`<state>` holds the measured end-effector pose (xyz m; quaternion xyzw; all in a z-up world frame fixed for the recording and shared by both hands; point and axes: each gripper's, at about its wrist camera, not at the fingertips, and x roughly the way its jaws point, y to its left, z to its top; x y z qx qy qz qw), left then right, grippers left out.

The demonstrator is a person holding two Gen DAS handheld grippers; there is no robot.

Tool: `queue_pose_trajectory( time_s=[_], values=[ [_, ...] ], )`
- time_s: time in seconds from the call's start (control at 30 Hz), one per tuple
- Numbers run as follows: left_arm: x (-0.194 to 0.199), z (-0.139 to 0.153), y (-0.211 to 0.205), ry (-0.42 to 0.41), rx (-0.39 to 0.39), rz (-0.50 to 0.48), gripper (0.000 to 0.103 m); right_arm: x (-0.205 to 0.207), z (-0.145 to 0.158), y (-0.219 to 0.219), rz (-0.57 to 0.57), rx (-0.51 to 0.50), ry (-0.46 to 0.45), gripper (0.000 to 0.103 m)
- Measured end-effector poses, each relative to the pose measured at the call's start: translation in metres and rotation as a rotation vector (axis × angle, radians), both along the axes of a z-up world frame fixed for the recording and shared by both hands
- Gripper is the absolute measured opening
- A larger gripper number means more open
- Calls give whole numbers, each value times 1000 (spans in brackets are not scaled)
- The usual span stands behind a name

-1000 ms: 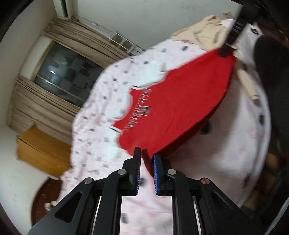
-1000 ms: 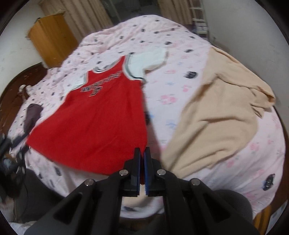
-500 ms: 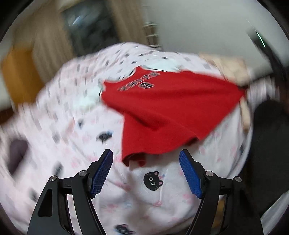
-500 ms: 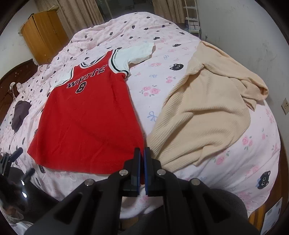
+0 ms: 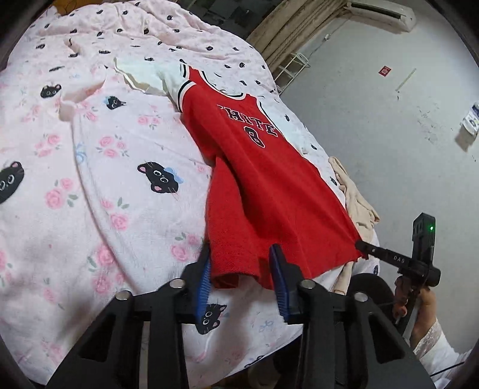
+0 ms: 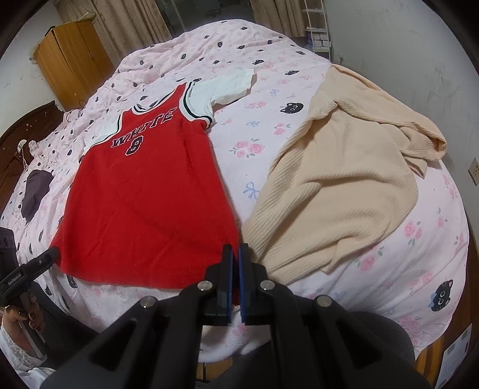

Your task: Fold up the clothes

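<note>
Pink bedspread (image 6: 269, 98) under red jersey (image 6: 149, 203); right tool (image 6: 235, 263) clamps its hem

Wooden wardrobe (image 6: 70, 62), beige curtains (image 6: 131, 21), scuffed white wall (image 6: 404, 39).

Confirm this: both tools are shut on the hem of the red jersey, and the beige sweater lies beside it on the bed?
Not quite. The left tool is open around the red jersey hem, as the left wrist view shows. The right tool is shut on it; the beige sweater lies beside.
</note>
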<state>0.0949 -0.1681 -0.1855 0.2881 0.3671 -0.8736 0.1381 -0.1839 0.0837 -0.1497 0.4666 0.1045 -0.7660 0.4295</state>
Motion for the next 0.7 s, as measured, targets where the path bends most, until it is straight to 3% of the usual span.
queue_pose_trajectory(
  time_s=[0.03, 0.1, 0.17, 0.33, 0.6, 0.7],
  values=[
    [0, 0, -1, -1, 2, 5, 8, 0, 0, 0, -1, 1, 0, 3],
    [6, 2, -2, -12, -16, 21, 6, 0, -1, 0, -1, 3, 0, 3],
    [13, 14, 1, -19, -94, 40, 6, 0, -1, 0, -1, 5, -1, 3],
    [24, 64, 28, -85, -427, 66, 6, 2, -1, -1, 14, 10, 0, 3],
    [9, 65, 91, -455, -835, -67, 6, 7, 0, -6, 51, 32, 12, 3],
    [15, 30, 75, -558, -661, -73, 7, 9, 1, -7, 53, 56, 26, 3]
  ],
)
